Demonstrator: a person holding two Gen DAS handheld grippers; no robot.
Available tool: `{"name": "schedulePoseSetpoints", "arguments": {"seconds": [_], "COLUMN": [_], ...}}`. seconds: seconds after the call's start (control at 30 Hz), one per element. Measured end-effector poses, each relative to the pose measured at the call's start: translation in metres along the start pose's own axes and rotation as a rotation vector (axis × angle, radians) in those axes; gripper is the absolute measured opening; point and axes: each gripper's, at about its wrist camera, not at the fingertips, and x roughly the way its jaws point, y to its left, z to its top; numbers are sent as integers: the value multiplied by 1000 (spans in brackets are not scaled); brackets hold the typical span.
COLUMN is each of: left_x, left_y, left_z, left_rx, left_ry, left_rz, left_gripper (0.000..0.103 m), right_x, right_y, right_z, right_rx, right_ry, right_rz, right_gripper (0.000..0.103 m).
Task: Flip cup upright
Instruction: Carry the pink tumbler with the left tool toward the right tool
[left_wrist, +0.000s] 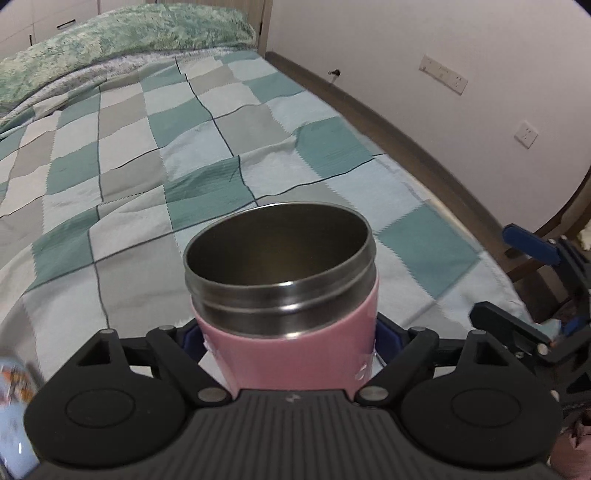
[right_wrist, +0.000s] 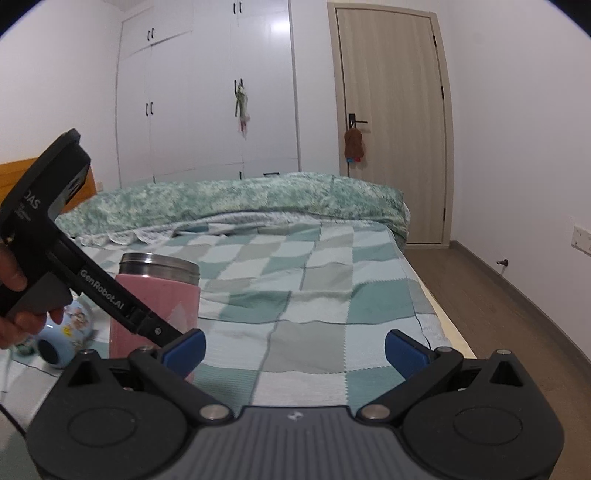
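Observation:
A pink cup (left_wrist: 288, 354) with a steel rim stands upright, mouth up, on the checked bedspread (left_wrist: 155, 155). My left gripper (left_wrist: 290, 341) is shut on its pink body, blue pads pressed to both sides. The right wrist view shows the same cup (right_wrist: 157, 295) at the left with the left gripper's black body (right_wrist: 74, 266) across it. My right gripper (right_wrist: 293, 350) is open and empty, to the right of the cup, over the bed. It also shows at the right edge of the left wrist view (left_wrist: 535, 295).
A light blue patterned cup (right_wrist: 64, 332) lies on its side left of the pink cup. A green quilt (right_wrist: 236, 203) is bunched at the bed's far end. The bed's right edge drops to a wooden floor (right_wrist: 517, 314). A wardrobe and door stand behind.

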Motion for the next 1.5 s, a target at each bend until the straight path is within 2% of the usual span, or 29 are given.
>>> {"name": "schedulePoseSetpoints", "arguments": {"seconds": [0.23,0.47,0.63,0.8,1.03,1.2,1.23,1.27,1.37,1.5], "left_x": [-67,-111,-117,-91,-60,-52,-55,-63,-93,-134], "left_y": [-21,-19,-14,0,17,18,18,18,17,20], "left_z": [-54,-119,-161,-184,-187,-186,-188,-189,-194,-202], "left_rx": [-14,-93,-133,-223,-319,-300,-290,-277,-243,-218], "left_ry": [-2,25,108,172,82,63,43,7,-99,-183], "left_rz": [15,36,54,77,69,78,78,78,72,76], "left_gripper": [88,88,88,88,87,89,92,103,103,103], "right_x": [-51,-86,-102,-111,-112,-111,-112,-112,-113,-113], "right_y": [25,59,79,92,89,89,90,90,95,113], "right_z": [8,1,-13,-30,-48,-52,-53,-54,-54,-49], "right_rx": [-13,-39,-42,-34,-25,-24,-22,-20,-17,-26], "right_ry": [-12,12,44,70,123,137,138,140,144,149], "right_rz": [25,44,80,118,120,115,116,118,127,139], "right_gripper": [103,103,103,103,103,103,103,103,103,103]}}
